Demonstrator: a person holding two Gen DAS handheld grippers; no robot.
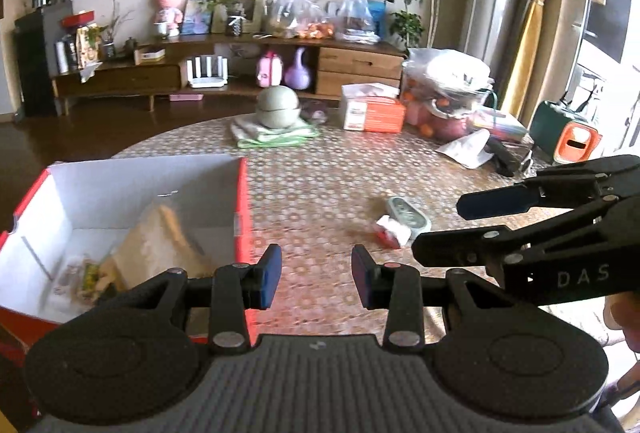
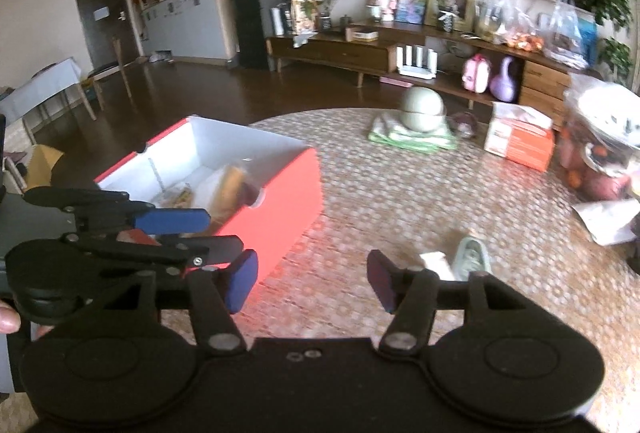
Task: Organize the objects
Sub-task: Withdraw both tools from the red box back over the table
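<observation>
Blue pads face each other across a clear gap on my left gripper (image 1: 316, 281), low in the centre of the left wrist view; its fingers stand apart with nothing between them. My right gripper (image 2: 312, 279) sits the same way at the bottom centre of its own view, pads spread wide and holding nothing. It also reaches in from the right edge of the left wrist view, hovering above the table.

Just beyond the left gripper, at the lower left of that frame, stands the red box (image 1: 242, 209) with white inner walls; I see a pale, blurred packet and some small wrapped items inside it. Right of centre, on the patterned tablecloth (image 1: 320, 169), lie a pale green oval object (image 1: 408, 213) and a small red and white packet (image 1: 390, 229), touching each other and well apart from the box.

Toward the top of the frame, at the table's far edge, sit a green round pot (image 1: 278, 107) on folded cloths and an orange tissue box (image 1: 374, 109).
</observation>
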